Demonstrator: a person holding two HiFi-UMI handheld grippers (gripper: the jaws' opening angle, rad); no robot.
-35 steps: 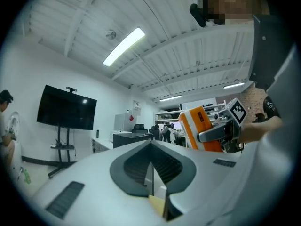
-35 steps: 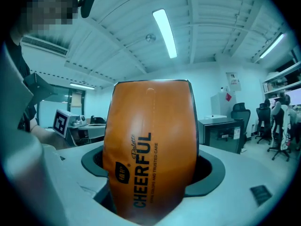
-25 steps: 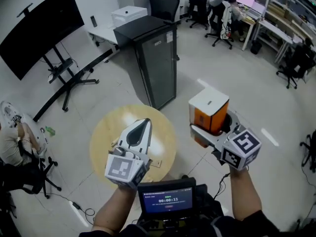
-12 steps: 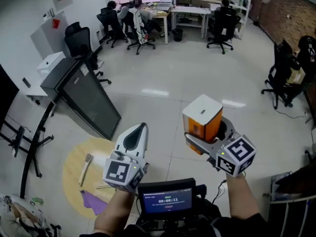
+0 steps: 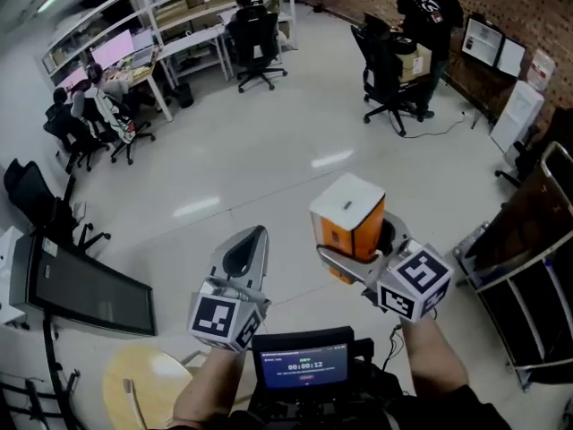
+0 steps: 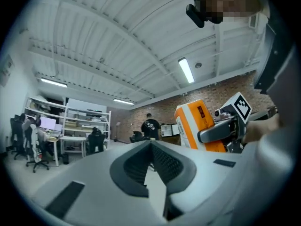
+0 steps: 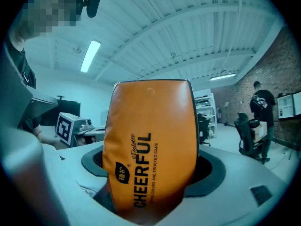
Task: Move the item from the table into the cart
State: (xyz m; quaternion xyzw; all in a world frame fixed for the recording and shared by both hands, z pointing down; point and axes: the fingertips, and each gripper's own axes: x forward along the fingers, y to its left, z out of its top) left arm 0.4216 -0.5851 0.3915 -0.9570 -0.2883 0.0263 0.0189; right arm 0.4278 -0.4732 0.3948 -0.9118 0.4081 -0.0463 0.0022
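My right gripper (image 5: 355, 256) is shut on an orange and white box (image 5: 349, 215) and holds it upright in the air, right of centre in the head view. In the right gripper view the orange pack (image 7: 150, 159) fills the space between the jaws, printed side toward the camera. My left gripper (image 5: 249, 243) is beside it at the left, jaws closed together and empty. From the left gripper view the box (image 6: 197, 126) shows at the right. The dark cart (image 5: 528, 267) stands at the right edge. The round wooden table (image 5: 116, 388) lies at the bottom left.
A black cabinet (image 5: 81, 289) lies at the left. Office chairs (image 5: 385, 83) and desks with seated people (image 5: 98, 97) line the back, and a person (image 5: 430, 12) stands at the far right. Pale open floor (image 5: 269, 168) stretches ahead.
The view has swung to the right: the table and cabinet slid to the lower left and the cart came in at the right. Both grippers keep their pose, the box still held.
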